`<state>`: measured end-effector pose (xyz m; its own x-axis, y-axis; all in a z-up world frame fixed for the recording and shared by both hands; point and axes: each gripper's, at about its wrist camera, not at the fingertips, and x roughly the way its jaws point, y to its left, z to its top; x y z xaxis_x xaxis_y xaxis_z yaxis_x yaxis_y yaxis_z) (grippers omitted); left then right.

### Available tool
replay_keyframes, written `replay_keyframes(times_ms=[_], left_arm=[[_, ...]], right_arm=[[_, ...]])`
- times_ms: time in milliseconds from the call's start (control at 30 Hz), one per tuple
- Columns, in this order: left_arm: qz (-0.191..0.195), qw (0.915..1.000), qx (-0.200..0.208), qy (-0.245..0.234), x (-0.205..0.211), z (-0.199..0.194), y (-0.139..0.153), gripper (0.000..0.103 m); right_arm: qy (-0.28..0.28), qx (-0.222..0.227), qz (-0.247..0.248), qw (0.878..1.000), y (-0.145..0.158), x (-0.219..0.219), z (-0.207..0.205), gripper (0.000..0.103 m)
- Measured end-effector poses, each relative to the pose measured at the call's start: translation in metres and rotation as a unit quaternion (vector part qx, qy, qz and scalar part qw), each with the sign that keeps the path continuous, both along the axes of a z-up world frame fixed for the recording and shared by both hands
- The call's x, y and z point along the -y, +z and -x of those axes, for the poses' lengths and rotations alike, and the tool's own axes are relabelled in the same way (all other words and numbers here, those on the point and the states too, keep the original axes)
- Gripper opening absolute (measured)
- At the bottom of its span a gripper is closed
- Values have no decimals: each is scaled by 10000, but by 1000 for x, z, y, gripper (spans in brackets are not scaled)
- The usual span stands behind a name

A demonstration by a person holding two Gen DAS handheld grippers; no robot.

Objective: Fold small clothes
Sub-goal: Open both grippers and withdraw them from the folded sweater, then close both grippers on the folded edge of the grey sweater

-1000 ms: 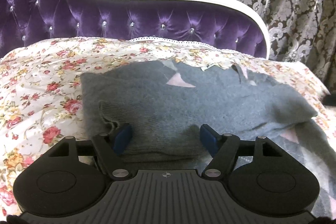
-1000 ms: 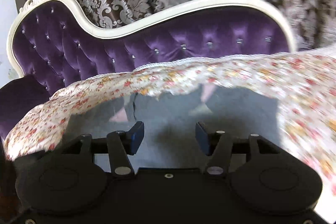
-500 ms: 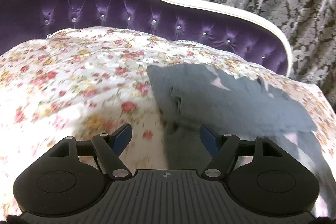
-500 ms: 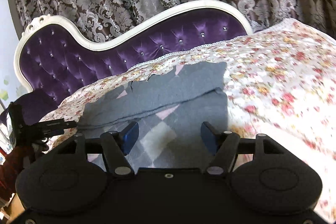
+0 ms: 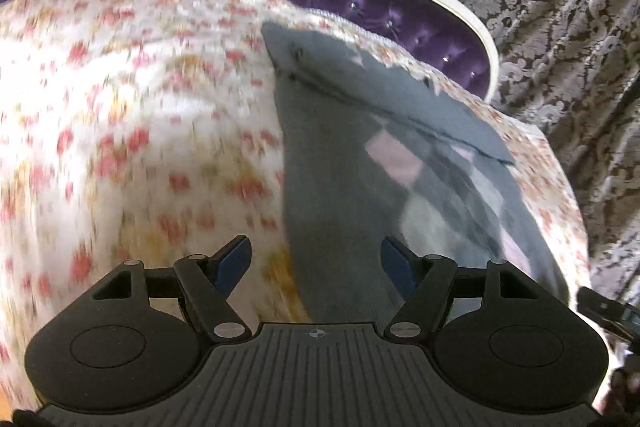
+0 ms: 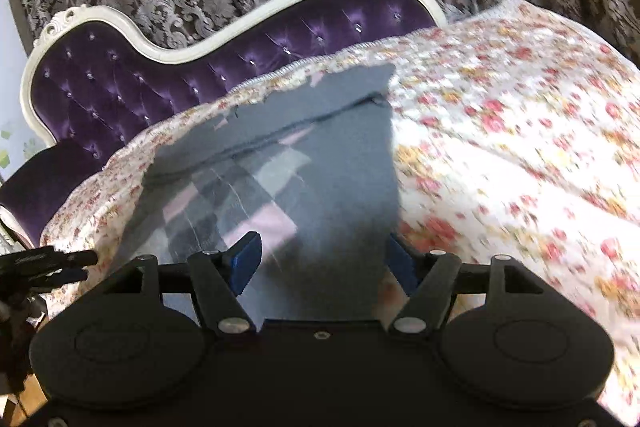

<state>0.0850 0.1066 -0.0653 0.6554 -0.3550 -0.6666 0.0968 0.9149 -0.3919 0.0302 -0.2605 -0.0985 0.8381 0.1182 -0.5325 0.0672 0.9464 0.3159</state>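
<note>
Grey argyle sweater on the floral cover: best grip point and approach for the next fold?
Probably the near hem corners of the grey sweater. It lies flat with its far part already folded over, so come in low from the near edge, left gripper and right gripper each pinching one corner; both are open.

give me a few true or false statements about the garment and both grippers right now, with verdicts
1. The grey garment lies on a floral cover. True.
2. The left gripper is clamped on the garment. False: its jaws stand open, nothing pinched.
3. The right gripper is open. True: its jaws have just been opening, empty.
4. The sofa back is green. False: it is purple, tufted, white-framed.
5. The garment is plain grey. False: pink and pale diamonds show.
</note>
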Motion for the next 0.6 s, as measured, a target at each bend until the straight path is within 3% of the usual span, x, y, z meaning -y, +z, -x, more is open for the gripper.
replay_keyframes(times_ms=[167, 300, 600], left_arm=[[92, 9999, -124, -69, 9, 23, -6, 70], [-83, 9997, -115, -183, 19, 34, -10, 70], [50, 9993, -66, -368, 31, 33, -11, 70]], right_arm=[[-64, -191, -159, 9997, -9, 5, 12, 72], [-7, -262, -339, 9991, -14, 4, 17, 72], [236, -269, -529, 9980, -20, -4, 13, 73]])
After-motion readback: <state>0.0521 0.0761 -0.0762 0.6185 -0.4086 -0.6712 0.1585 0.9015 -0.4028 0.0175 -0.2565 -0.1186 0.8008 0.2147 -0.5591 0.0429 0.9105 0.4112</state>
